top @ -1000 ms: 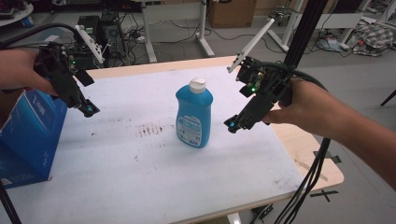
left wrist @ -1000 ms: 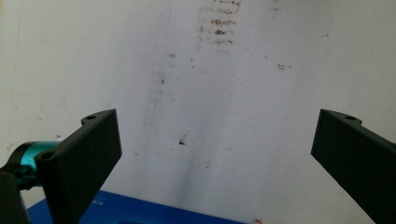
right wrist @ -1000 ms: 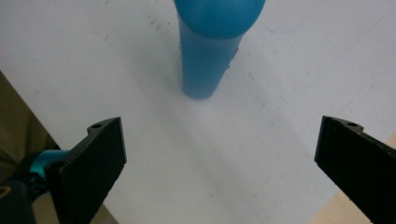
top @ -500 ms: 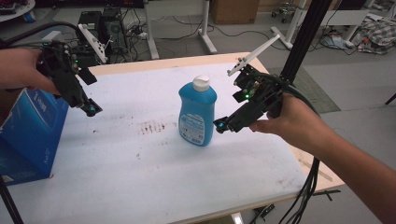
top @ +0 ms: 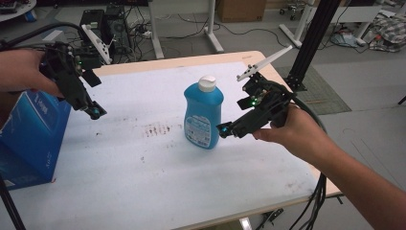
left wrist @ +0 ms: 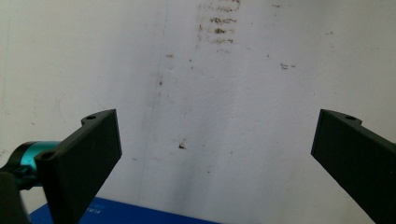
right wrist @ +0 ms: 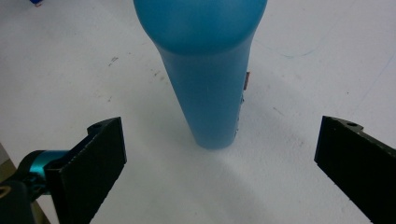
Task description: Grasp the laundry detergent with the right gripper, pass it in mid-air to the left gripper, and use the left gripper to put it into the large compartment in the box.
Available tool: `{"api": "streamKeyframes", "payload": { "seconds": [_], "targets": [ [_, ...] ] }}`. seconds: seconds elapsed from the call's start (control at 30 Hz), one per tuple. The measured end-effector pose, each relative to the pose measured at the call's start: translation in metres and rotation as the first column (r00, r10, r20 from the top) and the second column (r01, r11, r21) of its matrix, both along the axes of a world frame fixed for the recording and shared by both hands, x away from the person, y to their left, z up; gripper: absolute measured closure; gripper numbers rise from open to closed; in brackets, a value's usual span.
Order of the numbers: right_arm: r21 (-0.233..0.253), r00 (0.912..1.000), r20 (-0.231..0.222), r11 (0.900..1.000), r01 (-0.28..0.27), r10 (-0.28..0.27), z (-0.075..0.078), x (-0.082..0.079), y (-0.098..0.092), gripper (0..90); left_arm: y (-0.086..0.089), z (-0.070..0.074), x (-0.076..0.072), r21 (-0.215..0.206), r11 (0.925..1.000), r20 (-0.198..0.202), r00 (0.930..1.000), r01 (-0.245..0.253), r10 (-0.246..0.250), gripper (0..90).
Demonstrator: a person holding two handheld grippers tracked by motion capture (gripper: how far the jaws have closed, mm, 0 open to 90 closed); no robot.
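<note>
Blue bottle (right wrist: 210, 79) ahead of right claw (right wrist: 219, 154)

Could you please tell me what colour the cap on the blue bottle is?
The cap is white, atop the blue bottle; it shows best in the high view.

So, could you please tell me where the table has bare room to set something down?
The near half of the white table, in front of the blue bottle, is bare. It is crowded around the bottle, where the right claw closes in, and by the blue box.
</note>
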State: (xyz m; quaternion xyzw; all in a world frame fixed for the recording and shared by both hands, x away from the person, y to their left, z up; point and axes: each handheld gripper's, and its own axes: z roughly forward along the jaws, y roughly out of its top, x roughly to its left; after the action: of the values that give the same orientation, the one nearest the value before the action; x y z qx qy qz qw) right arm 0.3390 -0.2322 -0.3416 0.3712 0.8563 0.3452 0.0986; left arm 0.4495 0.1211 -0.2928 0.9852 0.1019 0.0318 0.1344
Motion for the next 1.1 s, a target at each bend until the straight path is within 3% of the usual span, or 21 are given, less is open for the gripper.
{"api": "streamKeyframes", "payload": {
  "seconds": [0.4, 1.1],
  "targets": [
    [0.058, 0.9979, 0.064, 0.998, -0.001, -0.003, -0.012, 0.005, 0.008, 1.2, 0.001, -0.002, 0.002, -0.006, 1.0, -0.008, 1.0, 0.003, -0.003, 1.7],
    [0.166, 0.9939, 0.11, 0.986, -0.005, -0.014, -0.044, 0.018, 0.021, 3.6, 0.007, -0.002, 0.002, -0.008, 1.0, -0.005, 1.0, -0.001, 0.001, 1.7]
  ]
}}
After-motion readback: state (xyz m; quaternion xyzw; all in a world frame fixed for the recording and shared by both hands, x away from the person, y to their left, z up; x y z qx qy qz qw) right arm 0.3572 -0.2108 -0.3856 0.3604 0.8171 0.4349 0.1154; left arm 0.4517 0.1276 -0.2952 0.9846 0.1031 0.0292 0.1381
